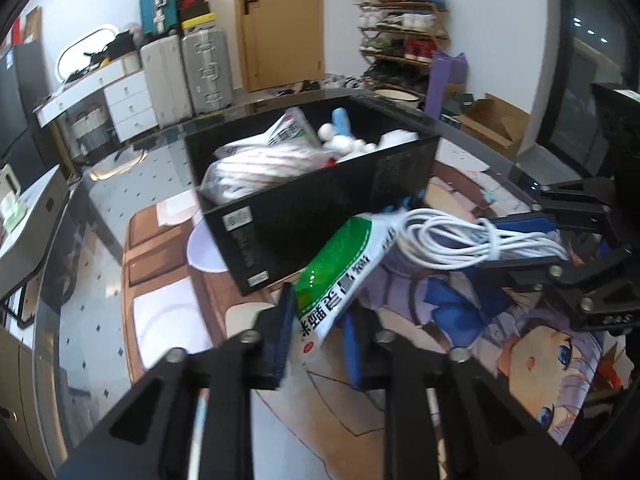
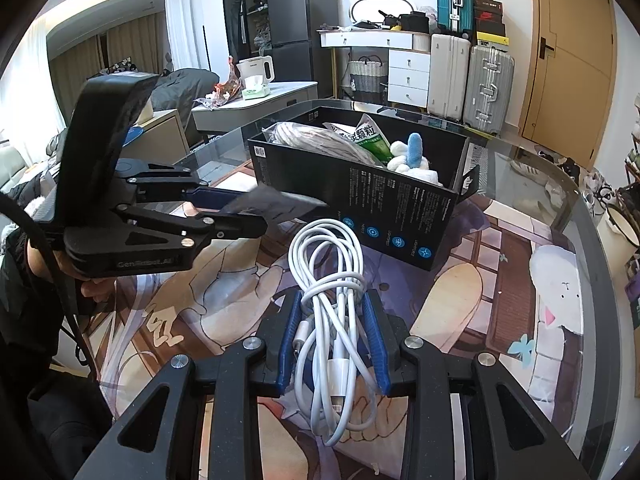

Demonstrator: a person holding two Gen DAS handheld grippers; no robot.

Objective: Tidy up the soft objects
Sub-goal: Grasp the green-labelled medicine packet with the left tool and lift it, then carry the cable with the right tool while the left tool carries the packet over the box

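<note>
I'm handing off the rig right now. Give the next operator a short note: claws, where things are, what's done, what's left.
Left claw: shut on the green-and-white packet, held just in front of the black box.
Right claw: shut on the coiled white cable, over the mat beside the box.
Done: a bagged bundle, another green packet and a blue-and-white plush are in the box.
Left: drop packet and cable into the box.

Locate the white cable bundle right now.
White cable bundle sits clamped in the right gripper, beside the black box's near wall.
</note>
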